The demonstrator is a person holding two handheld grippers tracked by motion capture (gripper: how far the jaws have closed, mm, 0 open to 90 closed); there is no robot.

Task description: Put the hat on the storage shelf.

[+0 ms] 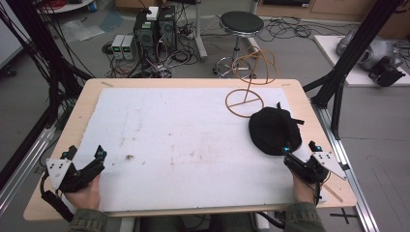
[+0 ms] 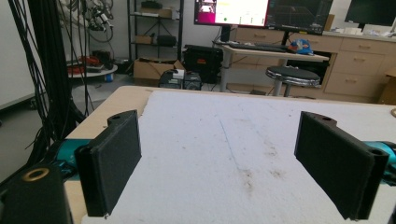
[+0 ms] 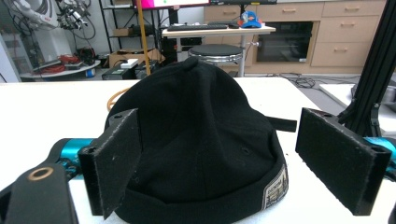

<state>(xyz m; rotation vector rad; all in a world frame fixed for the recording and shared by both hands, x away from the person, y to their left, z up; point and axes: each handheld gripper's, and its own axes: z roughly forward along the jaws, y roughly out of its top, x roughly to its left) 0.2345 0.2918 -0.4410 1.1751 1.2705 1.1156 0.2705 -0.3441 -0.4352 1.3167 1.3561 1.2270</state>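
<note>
Centrally, a white foam mat (image 1: 183, 145) covers the wooden table (image 1: 87, 96). On its right side lies a black cap (image 1: 273, 130), crown up, beside a wire stand (image 1: 246, 99) whose ring base rests on the mat. The right gripper (image 1: 296, 154) sits just in front of the cap, jaws spread wide and empty, apparently aligned to straddle the brim. The left gripper (image 1: 99, 157), likewise released and empty, rests at the near left corner, well apart, probably parked clear of the working side.
</note>
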